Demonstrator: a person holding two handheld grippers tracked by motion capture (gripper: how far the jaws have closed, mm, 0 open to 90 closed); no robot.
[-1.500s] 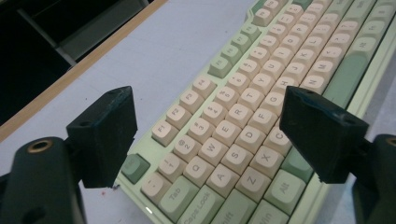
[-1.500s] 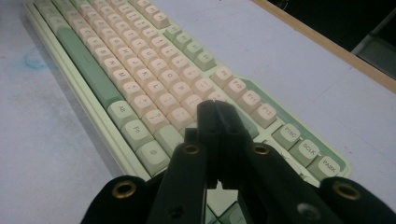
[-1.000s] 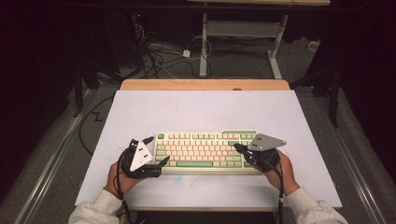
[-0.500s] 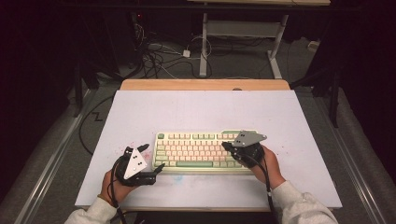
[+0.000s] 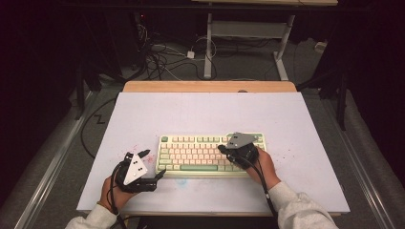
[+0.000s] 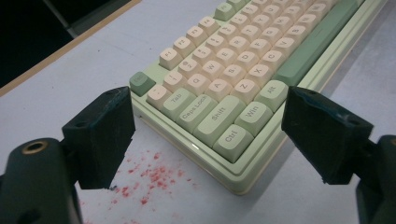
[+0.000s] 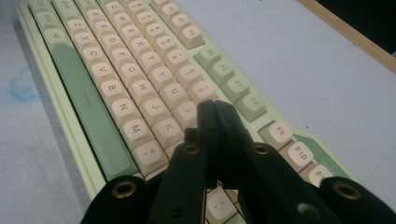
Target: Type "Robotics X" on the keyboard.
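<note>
A cream and green keyboard (image 5: pixel 200 153) lies on the white tabletop (image 5: pixel 210 114), near the front middle. My left gripper (image 5: pixel 154 163) is open just off the keyboard's left front corner, low over the table. In the left gripper view its jaws (image 6: pixel 208 100) stand wide apart, and the keyboard's (image 6: pixel 224 88) Ctrl and Shift corner lies ahead between them, untouched. My right gripper (image 5: pixel 221 149) hovers over the right half of the keys. In the right gripper view it (image 7: pixel 215 106) is shut with nothing in it, its tip just above the keyboard's (image 7: pixel 121 70) letter keys near I and K.
Red speckles (image 6: pixel 140 184) stain the tabletop by the left gripper, and a faint blue smudge (image 7: pixel 23 86) sits in front of the keyboard. A wooden strip (image 5: pixel 210 87) edges the far side of the table. Cables (image 5: pixel 157 57) and a desk frame (image 5: pixel 248 33) lie beyond on the floor.
My right gripper has slid left from the keyboard's right end to over its keys. The left gripper has drawn back a little toward the table's front edge.
</note>
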